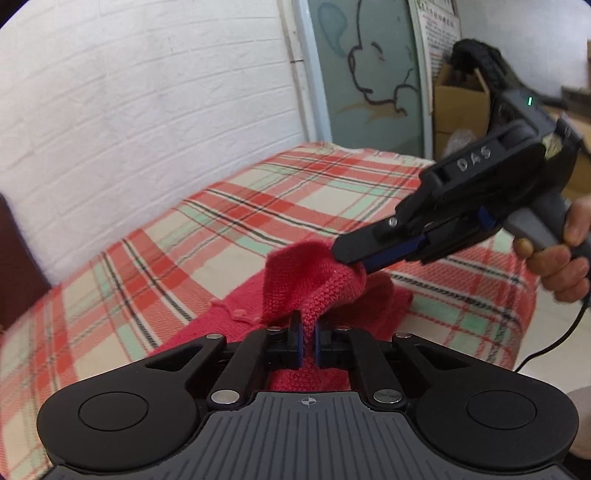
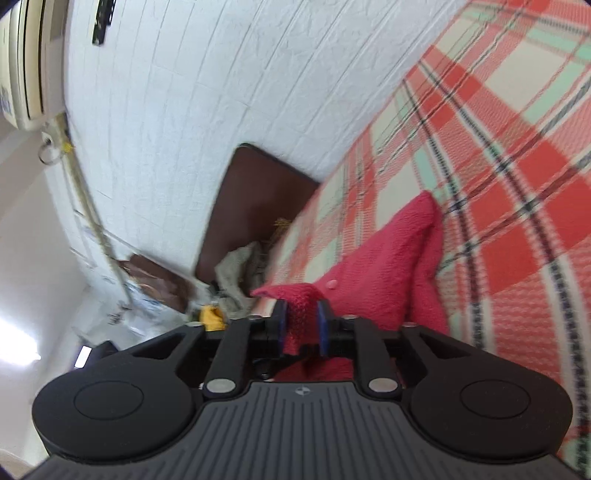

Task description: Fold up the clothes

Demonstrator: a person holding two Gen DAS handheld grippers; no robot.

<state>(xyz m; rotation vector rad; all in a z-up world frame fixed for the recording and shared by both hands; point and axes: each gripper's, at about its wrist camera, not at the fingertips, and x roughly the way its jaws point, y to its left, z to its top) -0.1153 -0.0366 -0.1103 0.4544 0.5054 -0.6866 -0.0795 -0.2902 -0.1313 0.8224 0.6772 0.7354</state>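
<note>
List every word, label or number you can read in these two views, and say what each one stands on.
"DAS": pale letters on the black body of the right gripper, seen from the left wrist view.
Red and black print on the white poster beside the frosted glass door: too small to read.
Blue label on the cream air conditioner: blurred, unreadable.

The left wrist camera looks forward, close over a plaid red, cream and green bedspread (image 1: pixel 229 206) toward the pale painted door (image 1: pixel 369 66). The right wrist camera, rolled sideways, faces the white brick-pattern wall (image 2: pixel 207 92); both share the red knitted garment (image 1: pixel 314 280) (image 2: pixel 384 266) and bedspread.
</note>
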